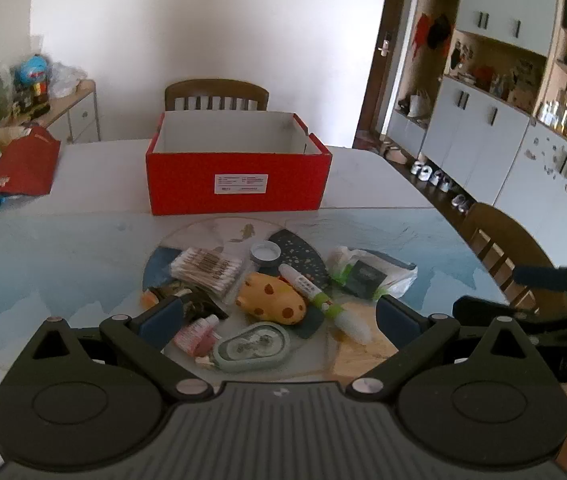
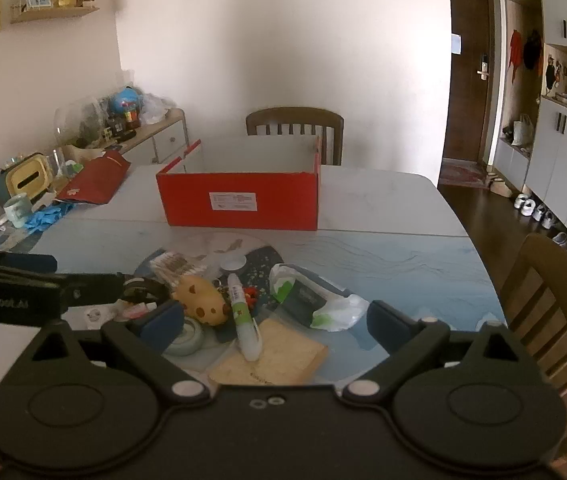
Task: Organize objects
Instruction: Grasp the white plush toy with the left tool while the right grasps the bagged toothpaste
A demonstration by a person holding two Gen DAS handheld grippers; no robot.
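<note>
An open, empty red box (image 1: 239,184) stands at mid-table, also in the right wrist view (image 2: 239,200). In front of it lies a pile: a yellow spotted toy (image 1: 271,298) (image 2: 201,300), a cotton swab pack (image 1: 207,268), a white-green tube (image 1: 319,296) (image 2: 243,320), a grey-green case (image 1: 253,346), a small pink bottle (image 1: 197,334), a white lid (image 1: 265,252) and a plastic-wrapped dark pack (image 1: 367,276) (image 2: 311,300). My left gripper (image 1: 279,316) is open above the pile's near side. My right gripper (image 2: 275,320) is open, over the tube and a tan pad (image 2: 275,356).
Wooden chairs stand behind the table (image 1: 215,94) and at its right (image 2: 547,300). Red bag (image 1: 23,160), blue gloves (image 2: 49,212) and clutter fill the table's left end. Cabinets (image 1: 483,128) line the right wall.
</note>
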